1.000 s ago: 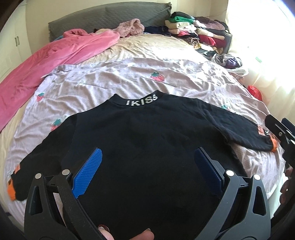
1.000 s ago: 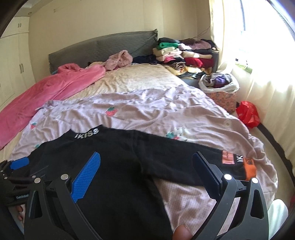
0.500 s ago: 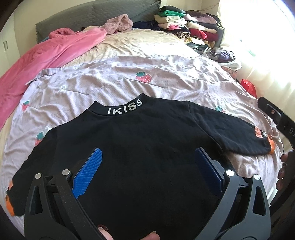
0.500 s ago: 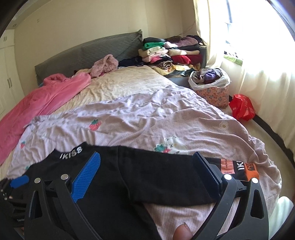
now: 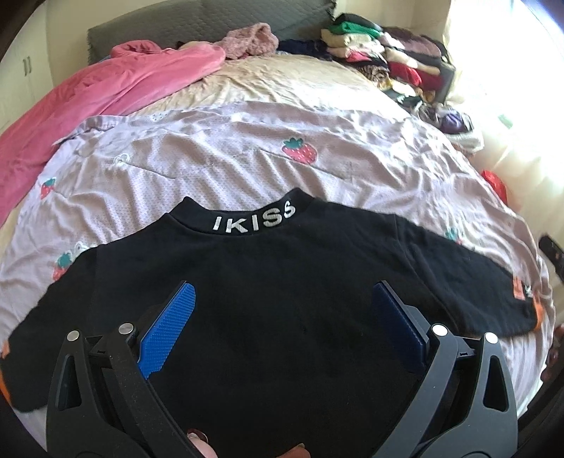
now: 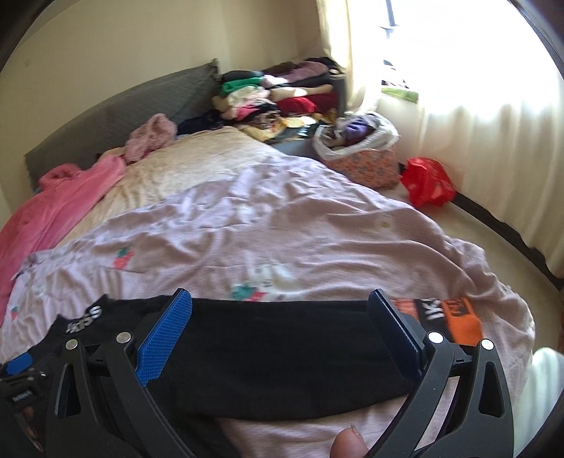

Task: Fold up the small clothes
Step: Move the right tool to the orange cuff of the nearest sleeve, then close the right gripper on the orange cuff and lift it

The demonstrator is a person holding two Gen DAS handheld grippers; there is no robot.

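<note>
A small black sweatshirt (image 5: 282, 303) with "IKISS" on its collar (image 5: 253, 222) lies flat, back up, on the lilac strawberry sheet (image 5: 246, 155). Both sleeves are spread out sideways. My left gripper (image 5: 282, 324) is open and empty, hovering over the middle of the sweatshirt's body. My right gripper (image 6: 282, 331) is open and empty, hovering over the right sleeve (image 6: 282, 352), whose orange and black cuff (image 6: 444, 313) lies just right of it near the bed's edge. The left gripper's blue tip (image 6: 17, 363) shows at the far left of the right wrist view.
A pink blanket (image 5: 88, 105) lies along the bed's left side. A stack of folded clothes (image 5: 384, 60) stands at the back right by the grey headboard (image 5: 176, 24). A basket of clothes (image 6: 356, 148) and a red bag (image 6: 426, 179) sit on the floor.
Both grippers have stayed open. The right gripper has moved right and lower over the right sleeve. The left gripper has shifted its view over the sweatshirt's body, then back a little.
</note>
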